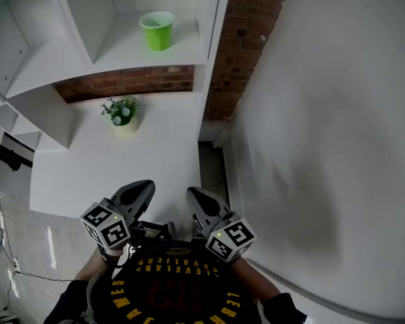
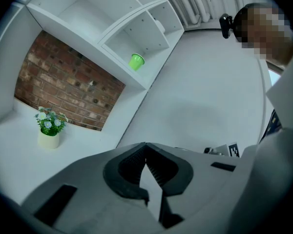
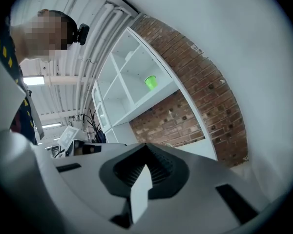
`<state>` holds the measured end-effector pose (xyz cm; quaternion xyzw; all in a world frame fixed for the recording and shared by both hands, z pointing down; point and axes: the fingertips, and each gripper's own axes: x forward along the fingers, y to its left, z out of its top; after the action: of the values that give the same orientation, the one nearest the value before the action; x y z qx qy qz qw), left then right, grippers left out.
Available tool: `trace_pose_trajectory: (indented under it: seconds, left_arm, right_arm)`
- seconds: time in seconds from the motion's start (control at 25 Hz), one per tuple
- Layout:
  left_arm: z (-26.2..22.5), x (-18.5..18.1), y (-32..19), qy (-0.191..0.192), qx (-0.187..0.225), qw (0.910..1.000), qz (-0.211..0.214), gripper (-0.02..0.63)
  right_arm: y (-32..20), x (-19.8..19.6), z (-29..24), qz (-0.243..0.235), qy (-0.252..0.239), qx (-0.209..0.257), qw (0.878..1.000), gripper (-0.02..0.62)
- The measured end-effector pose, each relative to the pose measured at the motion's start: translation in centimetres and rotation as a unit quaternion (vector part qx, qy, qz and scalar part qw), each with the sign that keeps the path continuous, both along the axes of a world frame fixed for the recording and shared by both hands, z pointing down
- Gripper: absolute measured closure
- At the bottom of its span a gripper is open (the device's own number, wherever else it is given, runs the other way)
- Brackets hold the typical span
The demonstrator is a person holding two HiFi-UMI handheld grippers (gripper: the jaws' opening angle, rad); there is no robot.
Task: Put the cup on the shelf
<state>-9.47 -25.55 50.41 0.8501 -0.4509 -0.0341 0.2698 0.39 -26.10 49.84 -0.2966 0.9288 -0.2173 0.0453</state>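
Since the green cup [image 1: 156, 30] already stands upright in an open compartment of the white shelf [image 1: 121, 54], mouth up and clear of the compartment's walls, the task looks finished, or nearly so. Nothing touches the cup. It sits towards the middle of its board, set back from the front edge, so it looks stable.

Left tool [image 1: 140, 193]: jaws pressed together, nothing between them. Right tool [image 1: 199, 201]: the same, tips meeting and empty. Both are low, close in front of the person's torso and well apart from the shelf. They sit side by side and point roughly towards the table [image 1: 88, 181].

The step in hand reads as backing off or resting. To do it well, I'd keep both tools low and away from the shelf edge, with no sweep up past the cup's compartment, since a light plastic cup would probably tip from a small knock.

Around it, a small plant pot [image 1: 123, 113] with white flowers stands on the table below the shelf, against the brick wall [image 1: 128, 81] and well under the cup. A vertical divider [image 1: 74, 19] is on the cup's left and a side panel on its right. A plain white wall [image 1: 324, 147] fills the right side. Nothing blocks the way between tools and shelf. The pot is the only loose thing near, and it is off to the left.
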Motion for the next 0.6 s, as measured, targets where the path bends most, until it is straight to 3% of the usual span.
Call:
trace_pose_trajectory:
  seconds: [0.6]
  left_arm:
    - [0.6,2.0,-0.7,-0.004,-0.011,0.9998,0.015,0.603]
  right_arm:
    - [0.0,0.5,0.0,-0.009,0.0,0.006,1.0,0.589]
